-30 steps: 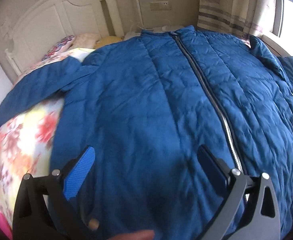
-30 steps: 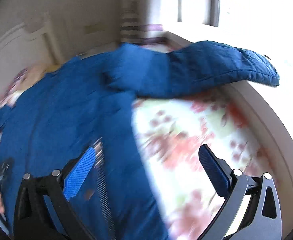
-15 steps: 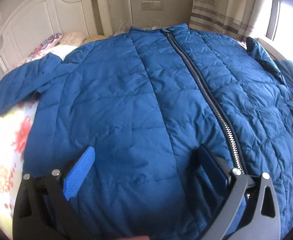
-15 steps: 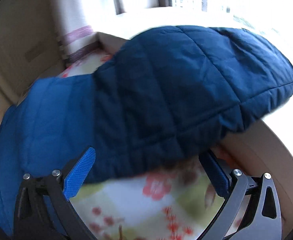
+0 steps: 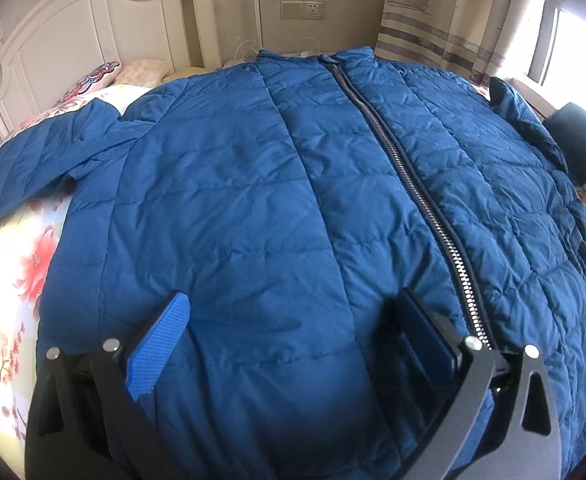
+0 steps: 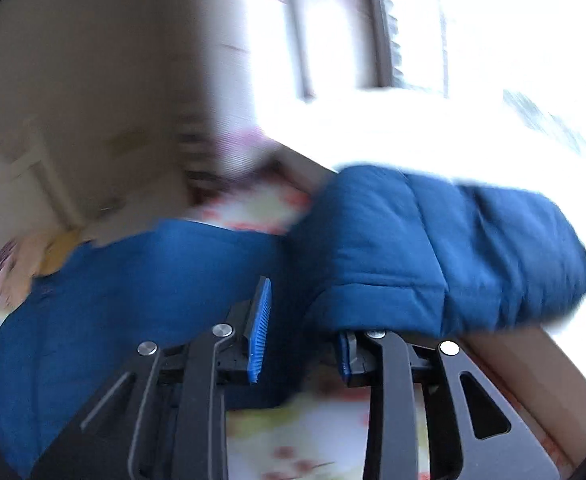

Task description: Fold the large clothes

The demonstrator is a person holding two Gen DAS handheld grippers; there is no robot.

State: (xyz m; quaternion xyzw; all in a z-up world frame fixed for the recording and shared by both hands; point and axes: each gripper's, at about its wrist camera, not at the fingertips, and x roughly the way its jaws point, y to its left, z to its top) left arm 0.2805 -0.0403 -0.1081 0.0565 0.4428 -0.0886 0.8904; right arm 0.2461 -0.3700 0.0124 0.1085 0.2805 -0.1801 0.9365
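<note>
The blue quilted jacket (image 5: 253, 208) lies zipped and face up across the floral bedsheet (image 5: 5, 280), collar toward the headboard (image 5: 73, 28). The left gripper (image 5: 293, 332) hovers low over the hem with its fingers spread wide, holding nothing. The right gripper (image 6: 301, 332) has its fingers drawn close, pinching the padded sleeve (image 6: 433, 256) near the window side. That view is blurred, so how deep the pinch sits is unclear. A shallow bite on slippery puffy fabric may slip free mid-fold, dropping the sleeve crooked; dragging it could also skew the jacket body, which the left gripper is not pinning
</note>
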